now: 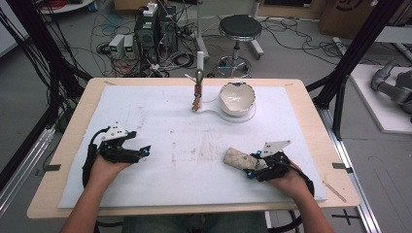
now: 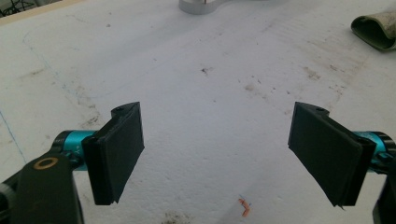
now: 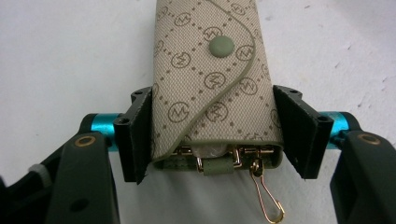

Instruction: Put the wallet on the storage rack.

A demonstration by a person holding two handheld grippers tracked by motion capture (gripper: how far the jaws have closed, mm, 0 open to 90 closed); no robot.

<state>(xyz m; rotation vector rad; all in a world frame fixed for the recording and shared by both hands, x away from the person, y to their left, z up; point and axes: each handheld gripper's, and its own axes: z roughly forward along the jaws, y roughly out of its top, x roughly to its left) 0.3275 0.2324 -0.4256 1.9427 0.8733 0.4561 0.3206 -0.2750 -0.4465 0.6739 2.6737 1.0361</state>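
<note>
Lying across a wooden table (image 1: 73, 145), a white foam sheet (image 1: 194, 160) covers most of the top; it is scuffed with brown smudges near its middle. At twelve o'clock on the sheet stands a white bowl (image 1: 236, 98) on a white base, with a small upright stand (image 1: 198, 90) just beside it at its nine o'clock. Beyond the table the grey floor holds tangled cables, computer boxes (image 1: 155, 29) at eleven o'clock and a black round stool (image 1: 239, 29) at twelve o'clock.

At five o'clock on the sheet, the right gripper (image 3: 212, 135) clamps a beige key pouch (image 3: 210, 88) by its two long sides, both pads pressed against it. The pouch lies flat on the foam, pointing toward nine o'clock in the high view (image 1: 236, 158). It is printed all over with small circled letter M marks between dotted lines, and has a green snap button (image 3: 221, 46) on its curved flap. Gold key hooks (image 3: 266, 196) hang out of its open end.

At eight o'clock, the left gripper (image 2: 215, 154) rests on the foam with its jaws spread wide and nothing between them.
</note>
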